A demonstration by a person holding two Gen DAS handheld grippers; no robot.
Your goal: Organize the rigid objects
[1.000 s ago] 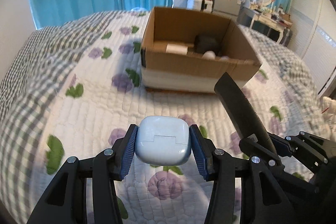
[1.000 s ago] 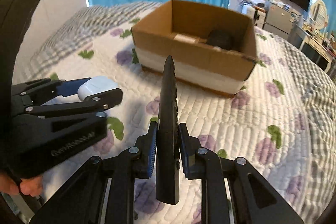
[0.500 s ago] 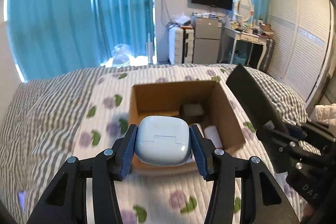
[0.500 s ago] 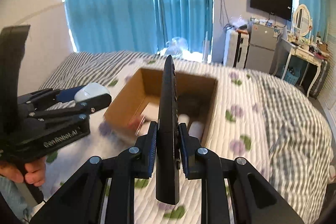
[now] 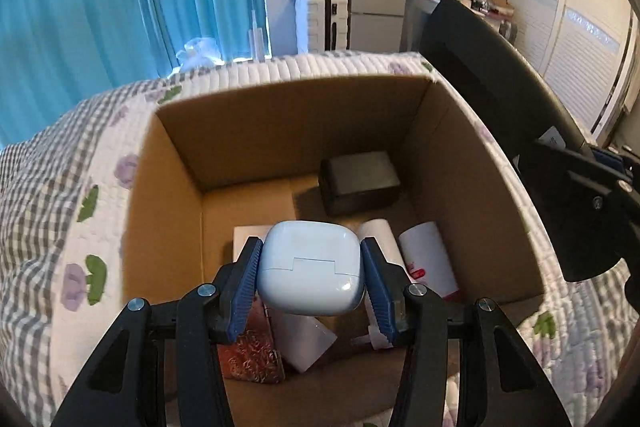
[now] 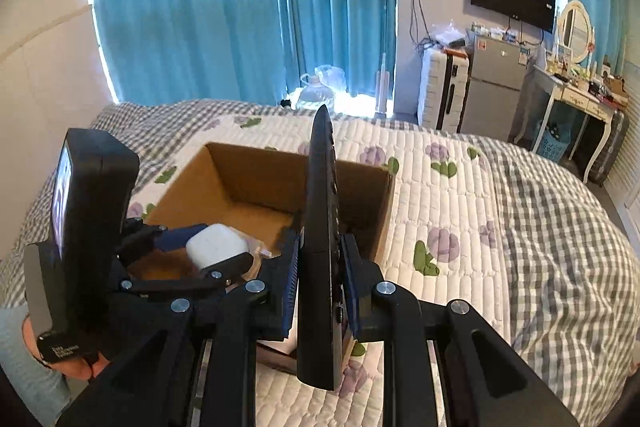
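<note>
Earbud case (image 5: 311, 272), white, is pinched between the blue pads of the left gripper (image 5: 311, 281) and held above the open cardboard box (image 5: 168, 187), where a black box (image 5: 359, 180) and white tubes (image 5: 428, 255) are seen. From the right wrist, a black remote (image 6: 320, 243) is clamped edge-on by the right gripper (image 6: 320, 287) beside the box on the quilted bed (image 6: 460, 211).

Quilted, flower-printed bed (image 6: 460, 187) with grey checked border, an open cardboard box (image 5: 280, 115) apparently directly on it.
</note>
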